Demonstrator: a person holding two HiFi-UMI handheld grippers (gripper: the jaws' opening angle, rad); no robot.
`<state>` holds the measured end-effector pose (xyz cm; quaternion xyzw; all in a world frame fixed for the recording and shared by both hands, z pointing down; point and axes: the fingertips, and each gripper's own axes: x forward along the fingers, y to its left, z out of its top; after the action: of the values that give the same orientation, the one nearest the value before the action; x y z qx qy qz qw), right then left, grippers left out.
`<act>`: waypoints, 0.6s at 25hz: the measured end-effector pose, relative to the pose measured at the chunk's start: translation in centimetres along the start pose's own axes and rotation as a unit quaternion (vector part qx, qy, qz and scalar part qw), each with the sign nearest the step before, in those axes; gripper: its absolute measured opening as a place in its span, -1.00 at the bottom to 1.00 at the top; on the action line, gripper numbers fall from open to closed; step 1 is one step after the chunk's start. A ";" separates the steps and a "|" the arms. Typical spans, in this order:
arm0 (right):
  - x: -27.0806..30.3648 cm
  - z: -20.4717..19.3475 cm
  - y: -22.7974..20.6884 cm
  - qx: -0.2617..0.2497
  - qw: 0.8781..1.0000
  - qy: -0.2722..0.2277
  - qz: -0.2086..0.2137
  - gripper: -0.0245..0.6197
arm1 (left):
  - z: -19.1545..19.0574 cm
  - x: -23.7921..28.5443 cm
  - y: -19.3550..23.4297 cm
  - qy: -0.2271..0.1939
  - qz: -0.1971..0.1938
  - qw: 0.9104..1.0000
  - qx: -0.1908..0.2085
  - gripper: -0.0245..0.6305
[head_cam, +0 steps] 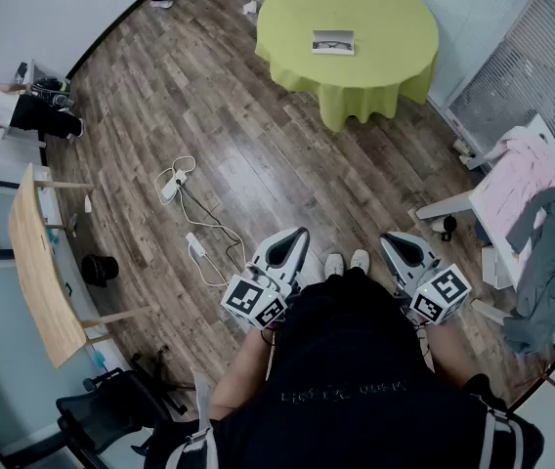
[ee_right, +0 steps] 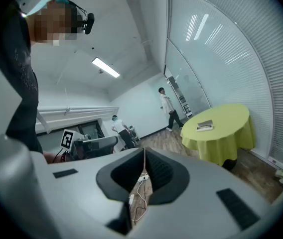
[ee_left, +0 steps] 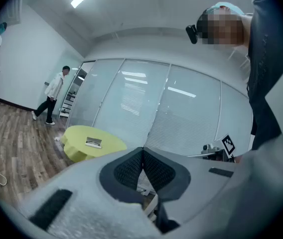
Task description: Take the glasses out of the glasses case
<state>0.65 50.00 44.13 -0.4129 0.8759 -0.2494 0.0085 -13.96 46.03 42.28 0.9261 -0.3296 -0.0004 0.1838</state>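
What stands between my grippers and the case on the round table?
Nothing visible does. Both the left gripper and right gripper are shut and empty, near the body; only bare wood floor lies between them and the green table bearing the glasses case. White cables lie off to the left.

Two grippers held close to the body
The left gripper [head_cam: 294, 240] and right gripper [head_cam: 396, 241] point forward, side by side near the waist — each pair of jaws pressed together, pad against pad.
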 end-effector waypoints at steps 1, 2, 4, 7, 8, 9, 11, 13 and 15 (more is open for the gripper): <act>-0.2 0.2 -0.3 -0.006 1.000 -0.004 -0.004 -0.83 | 0.1 0.3 -0.3 0.000 -0.002 1.000 0.005 -0.87; -0.3 0.4 -0.6 -0.010 1.000 -0.009 -0.007 -0.82 | 0.1 0.5 -0.6 0.001 -0.004 1.000 0.010 -0.87; -0.7 0.6 -1.3 -0.003 1.000 -0.019 -0.008 -0.82 | 0.0 0.9 -1.1 0.003 -0.002 1.000 0.015 -0.87; -1.4 0.9 -2.1 0.024 0.999 -0.031 0.008 -0.83 | -0.3 1.7 -1.7 0.003 0.005 1.000 0.010 -0.87; -1.6 1.0 -2.5 0.026 0.999 -0.033 0.011 -0.82 | -0.4 2.0 -1.9 0.005 0.008 1.000 0.010 -0.87; -1.8 1.1 -2.9 0.026 0.999 -0.034 0.013 -0.83 | -0.4 2.3 -2.1 0.006 0.010 1.000 0.011 -0.87; -2.2 1.3 -3.6 0.024 0.999 -0.037 0.019 -0.83 | -0.4 2.9 -2.6 0.003 0.013 1.000 0.013 -0.87; -2.4 1.7 -4.6 0.019 0.999 -0.040 0.025 -0.83 | 0.0 3.7 -2.9 -0.002 0.018 1.000 0.018 -0.87; -2.4 1.8 -5.5 0.016 0.999 -0.036 0.024 -0.83 | 0.3 4.2 -3.1 -0.006 0.023 1.000 0.020 -0.87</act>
<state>6.59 48.02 44.49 -0.4004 0.8805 -0.2484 0.0525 -8.84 45.60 41.49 0.9218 -0.3517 0.0049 0.1629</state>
